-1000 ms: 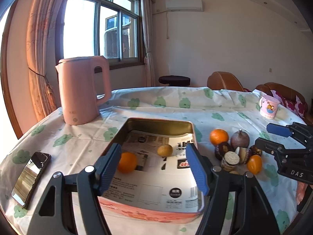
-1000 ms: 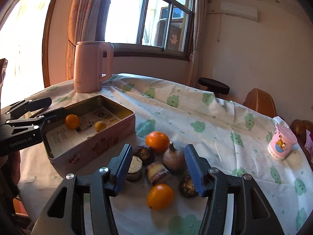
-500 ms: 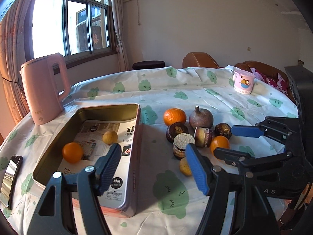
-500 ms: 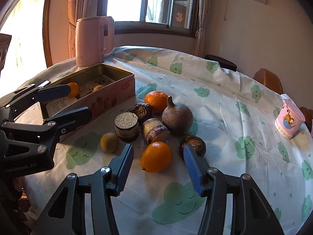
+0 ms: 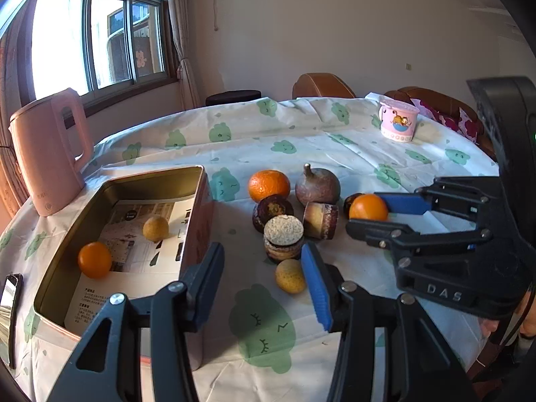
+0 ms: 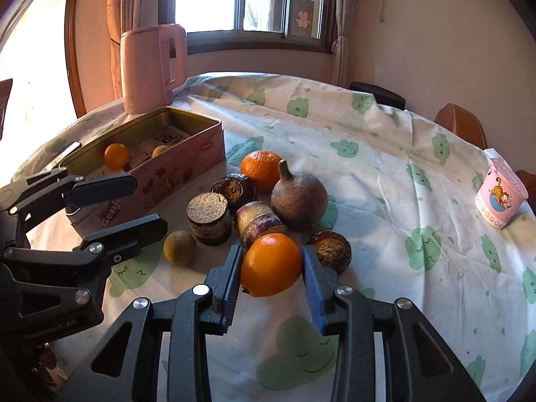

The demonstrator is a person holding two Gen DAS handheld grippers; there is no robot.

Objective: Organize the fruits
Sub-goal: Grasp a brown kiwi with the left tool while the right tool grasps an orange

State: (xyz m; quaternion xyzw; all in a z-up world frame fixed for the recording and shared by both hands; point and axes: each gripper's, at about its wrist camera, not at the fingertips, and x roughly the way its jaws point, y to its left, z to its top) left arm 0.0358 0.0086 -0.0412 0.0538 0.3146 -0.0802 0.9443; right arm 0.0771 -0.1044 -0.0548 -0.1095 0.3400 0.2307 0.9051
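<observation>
Cloud-print tablecloth (image 6: pixel 385 154) is carrying the pile; right gripper (image 6: pixel 271 276) is bracketing the small orange (image 6: pixel 270 264) at six o'clock, jaws narrow, contact uncertain. Firm, smooth, light: gripping its widest middle suits. Left gripper (image 5: pixel 264 281) is hanging wide.

Open pink rectangular metal tin (image 6: pixel 174 171), paper-lined, holds small round orange fruit (image 5: pixel 94 260) and small yellow-brown round fruit (image 5: pixel 155 228). At tin's 3 o'clock, cluster on cloth: big orange mandarin (image 6: pixel 262 169), brown stemmed round fruit (image 6: pixel 299 200), smooth orange oval fruit (image 6: pixel 270 269), tan round fruit (image 6: pixel 179 247).
</observation>
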